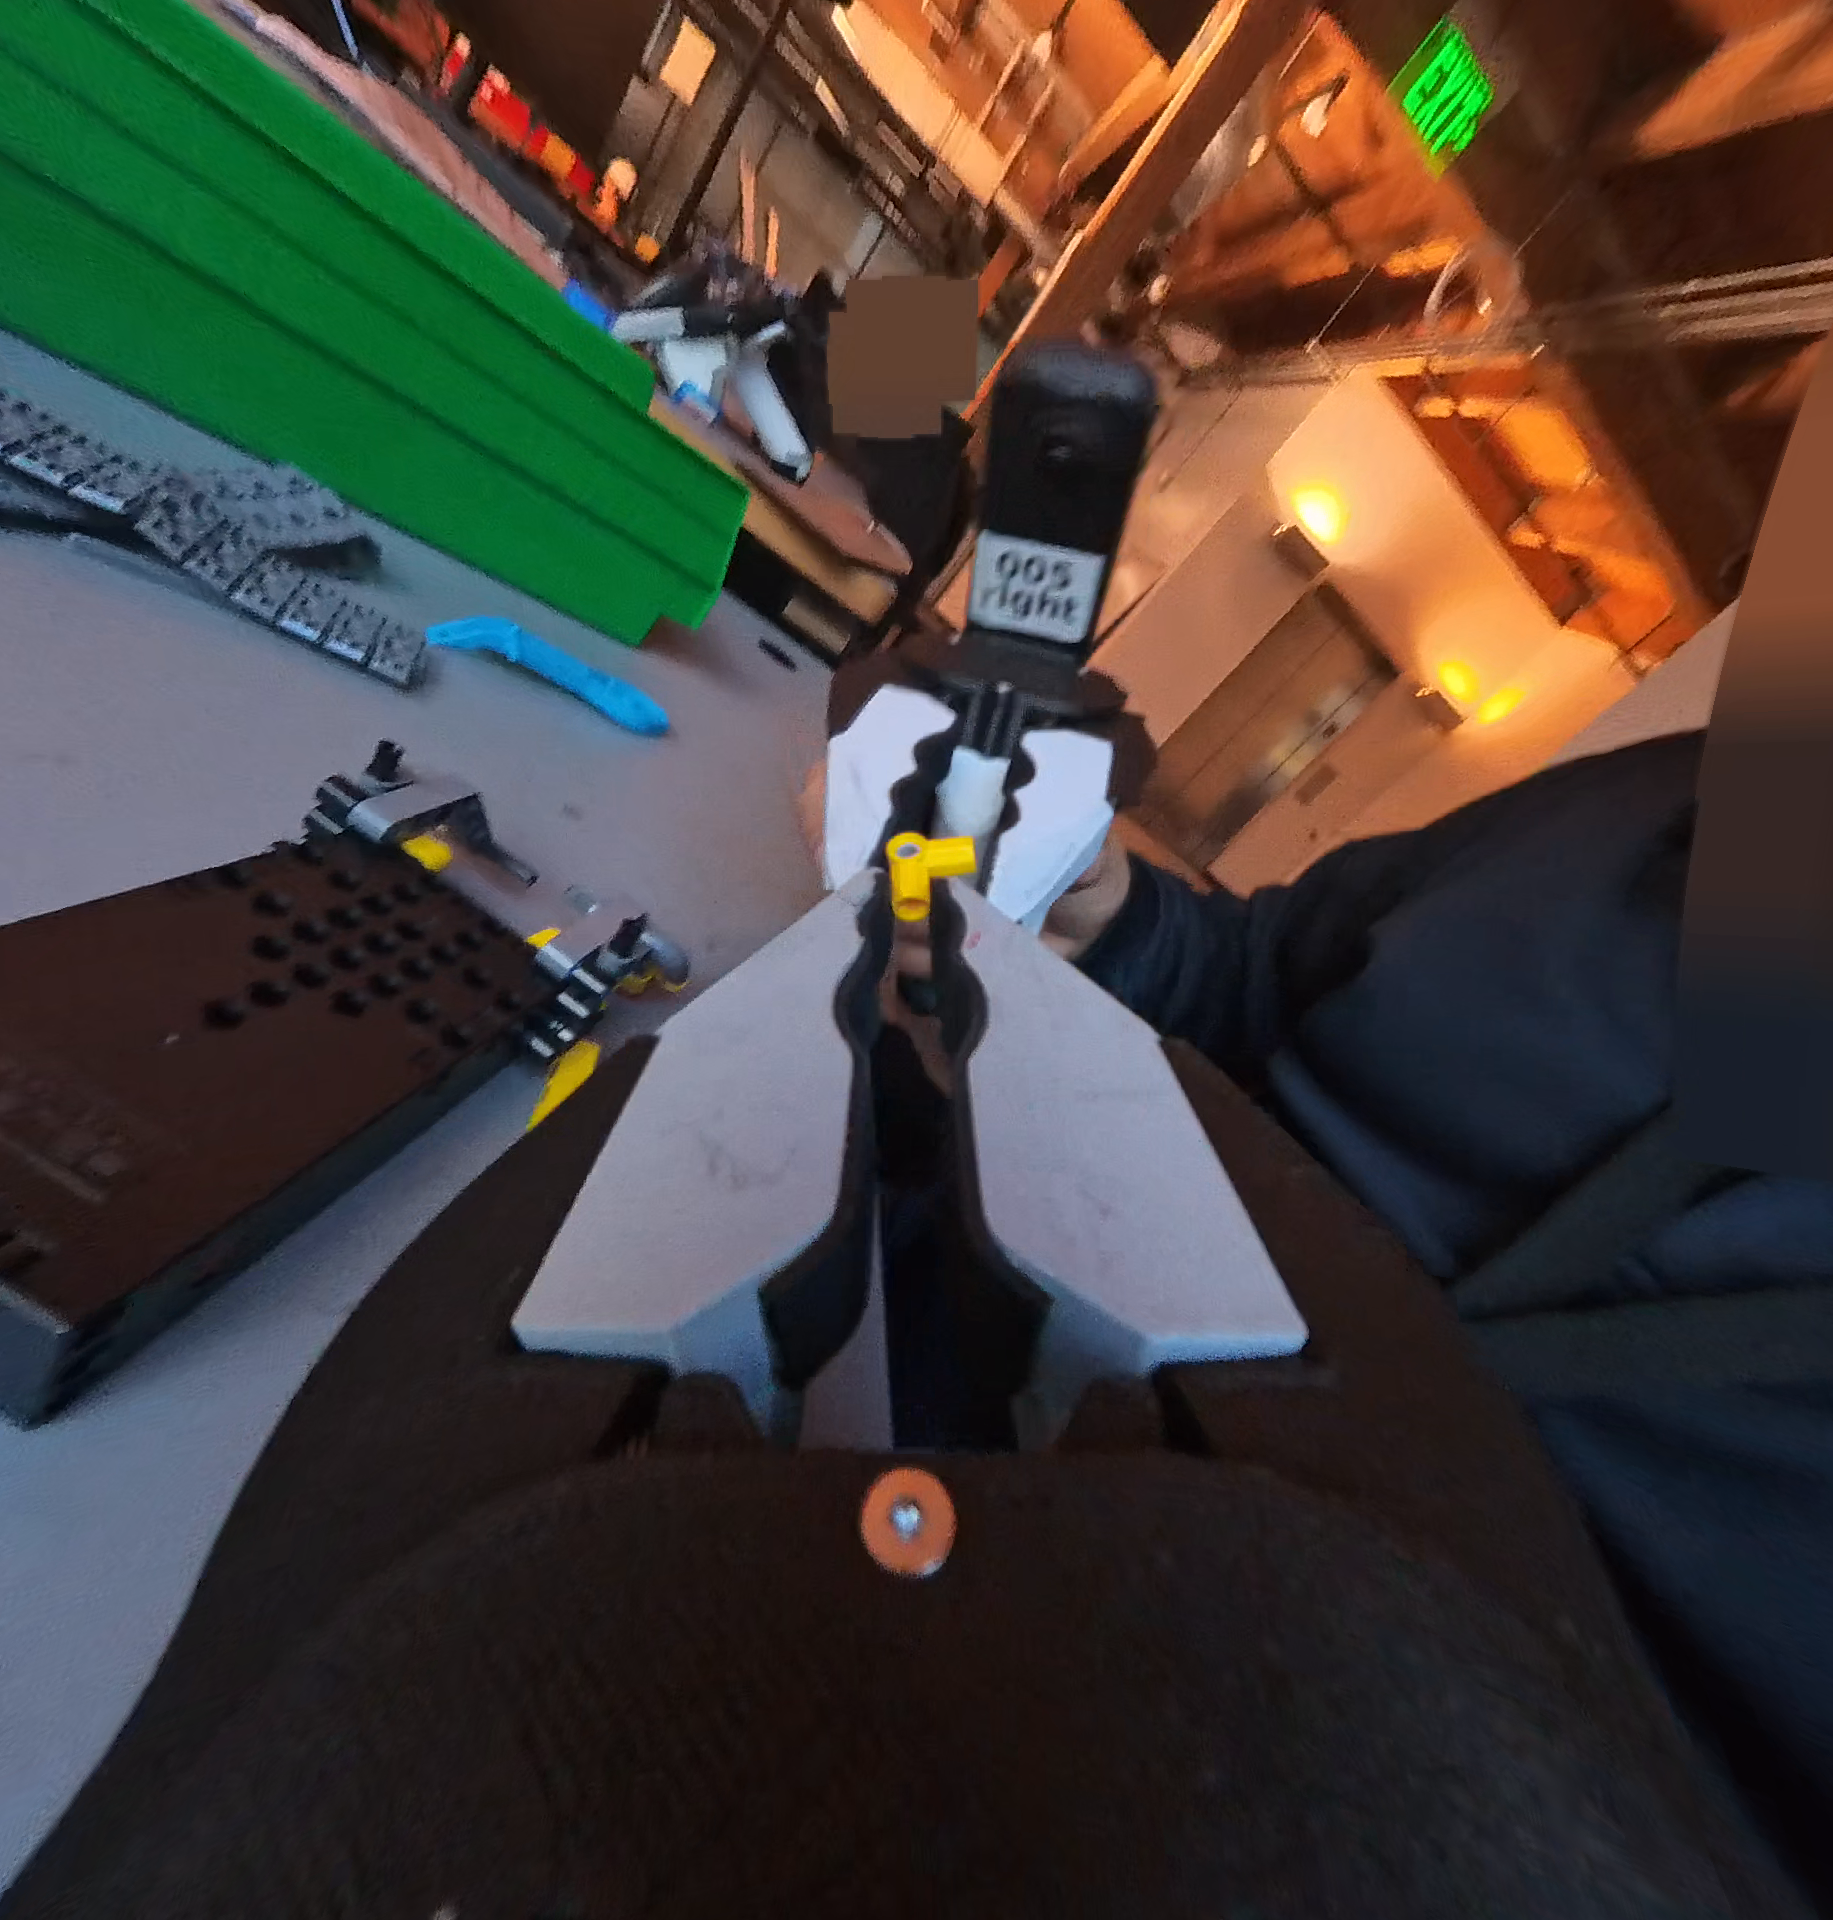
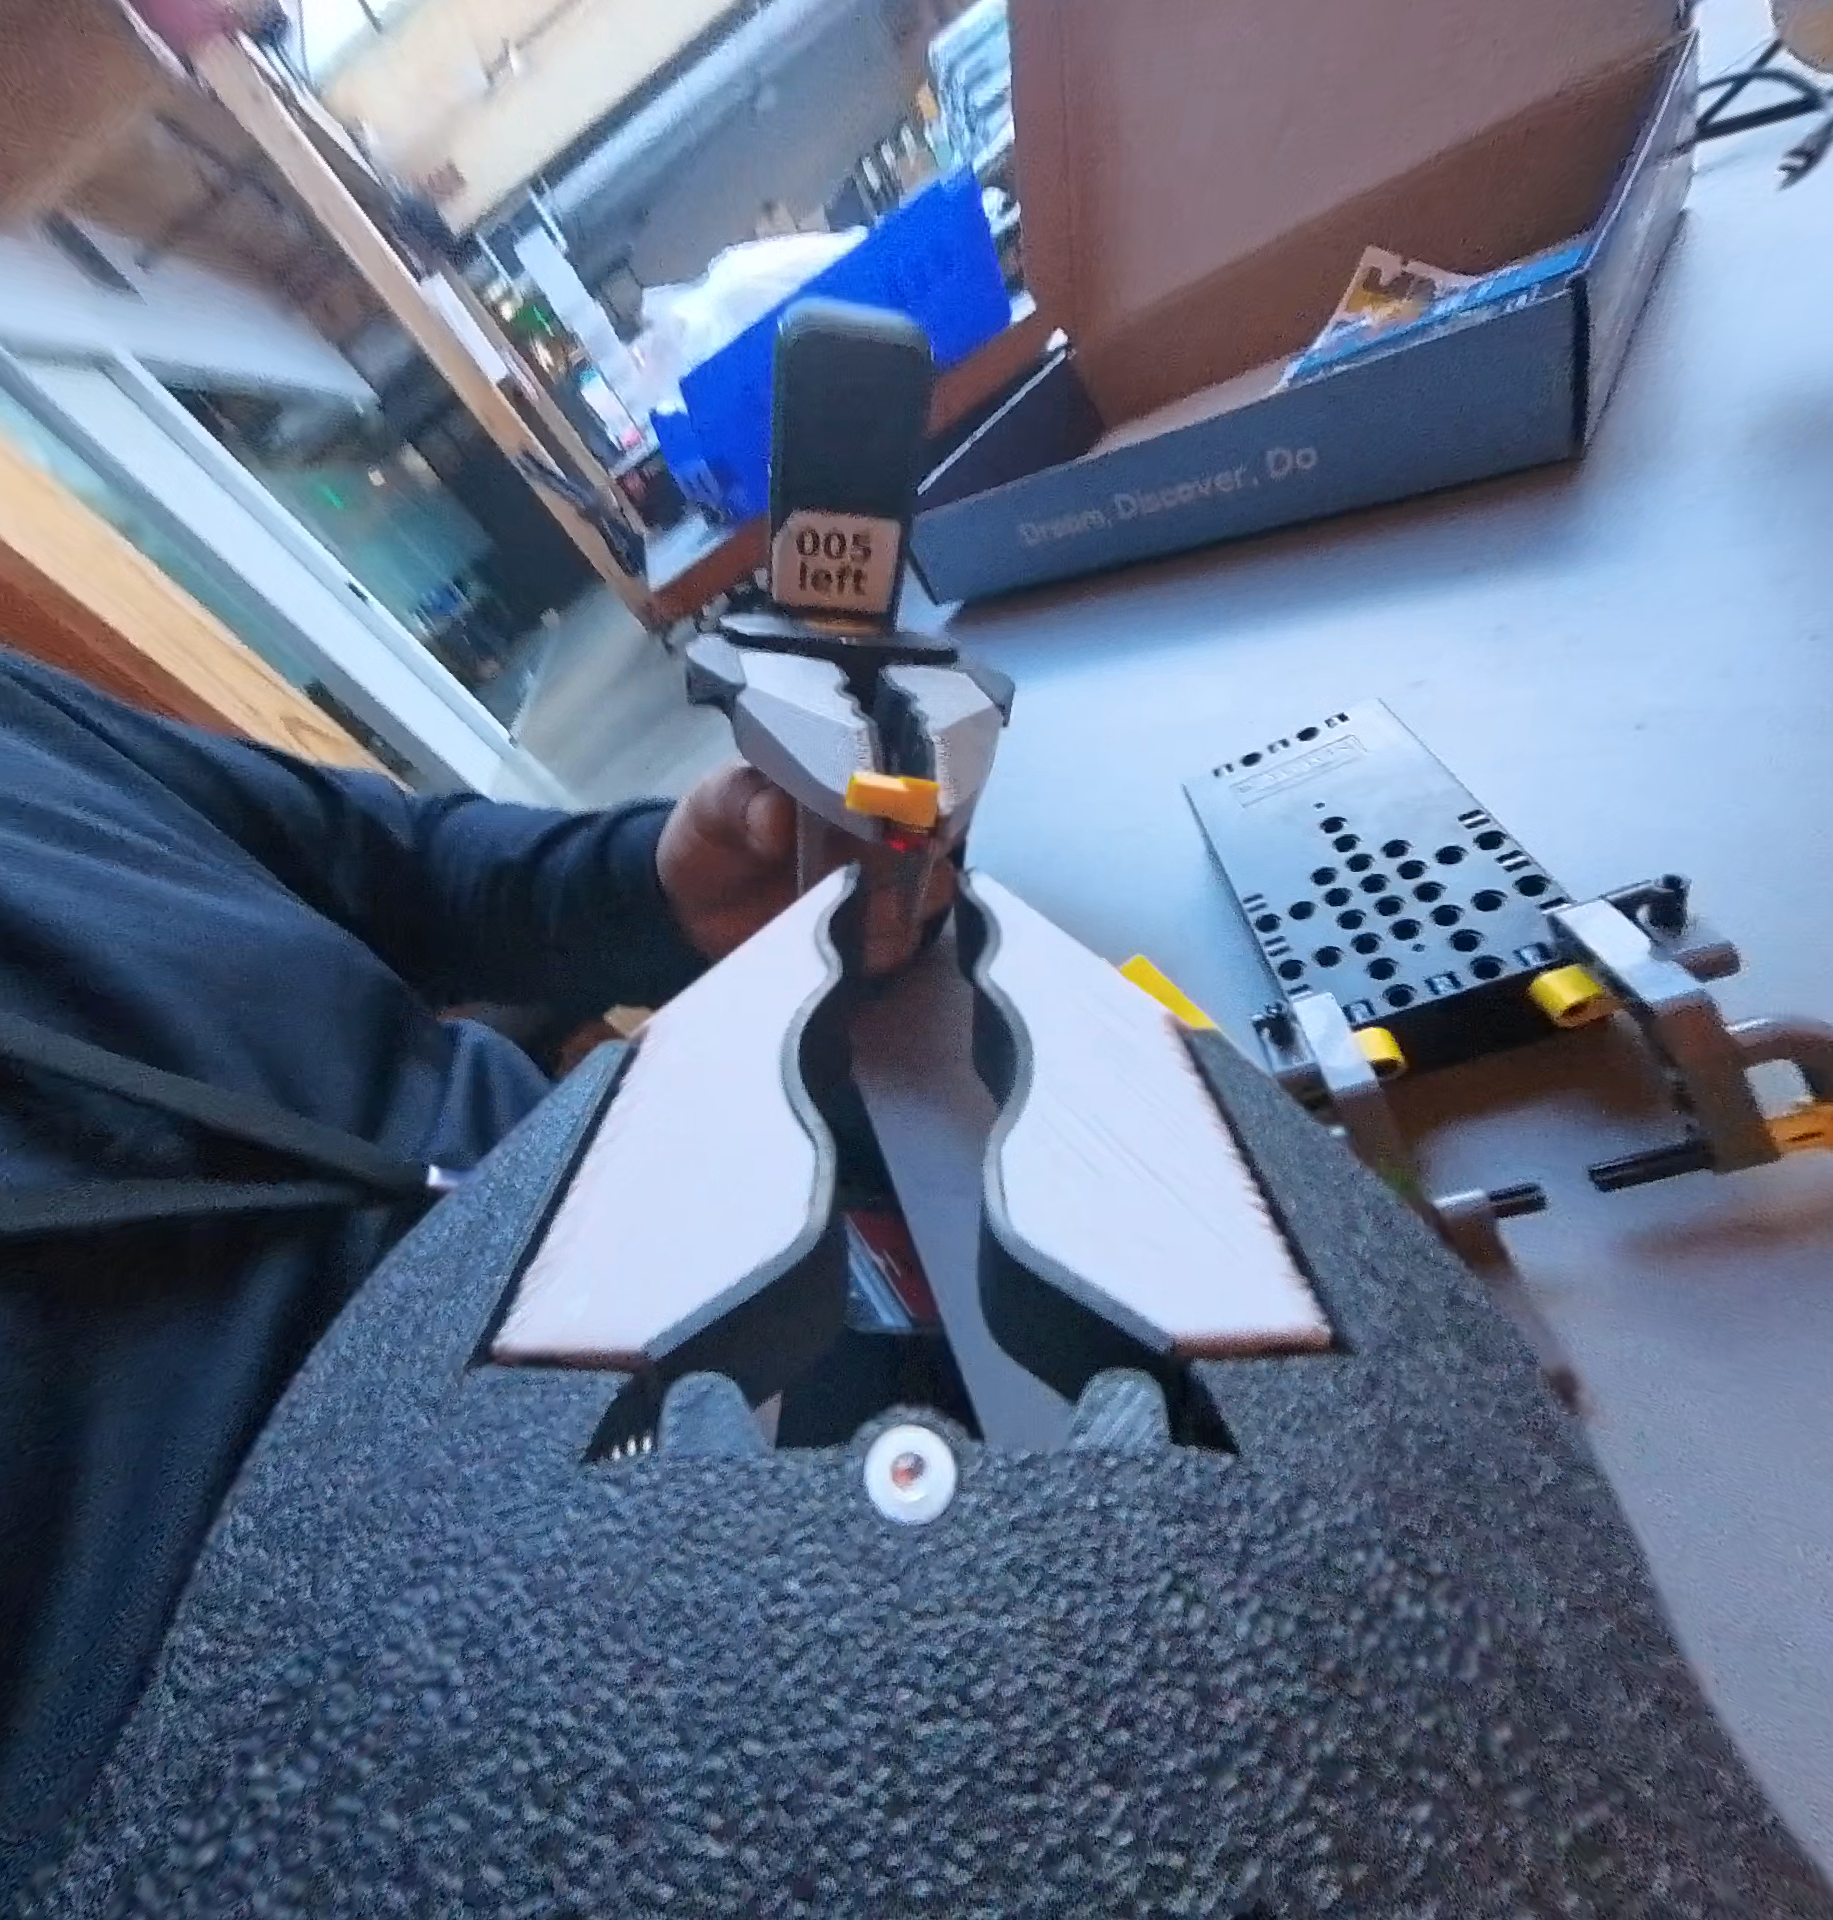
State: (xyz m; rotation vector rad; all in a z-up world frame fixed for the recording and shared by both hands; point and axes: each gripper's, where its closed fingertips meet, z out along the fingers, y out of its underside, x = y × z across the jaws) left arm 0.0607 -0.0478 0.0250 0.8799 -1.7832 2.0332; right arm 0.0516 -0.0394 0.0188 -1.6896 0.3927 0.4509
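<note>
The two grippers face each other tip to tip above the grey table [image 2: 1514, 644]. The left gripper [image 1: 917, 902] has its fingers drawn nearly together, and a small yellow connector piece [image 1: 922, 868] sits right at its tips, pinched there as far as the left wrist view shows. From the right wrist view the same piece [image 2: 893, 798] shows clamped across that far gripper's jaws, with a hand [image 2: 730, 862] wrapped round the handle beneath. The right gripper [image 2: 907, 883] has a clear gap between its fingers and nothing in it (its tips hang just short of the yellow piece). At nine o'clock from the left gripper lies a black studded plate [image 1: 216, 1049] with grey and yellow fittings on its near edge; the right view puts it at three o'clock. Farther out at ten o'clock lie a blue tool [image 1: 553, 670], grey track pieces [image 1: 226, 540] and stacked green boards [image 1: 299, 291]. An open cardboard box [image 2: 1307, 447] stands at one o'clock in the right view.
</note>
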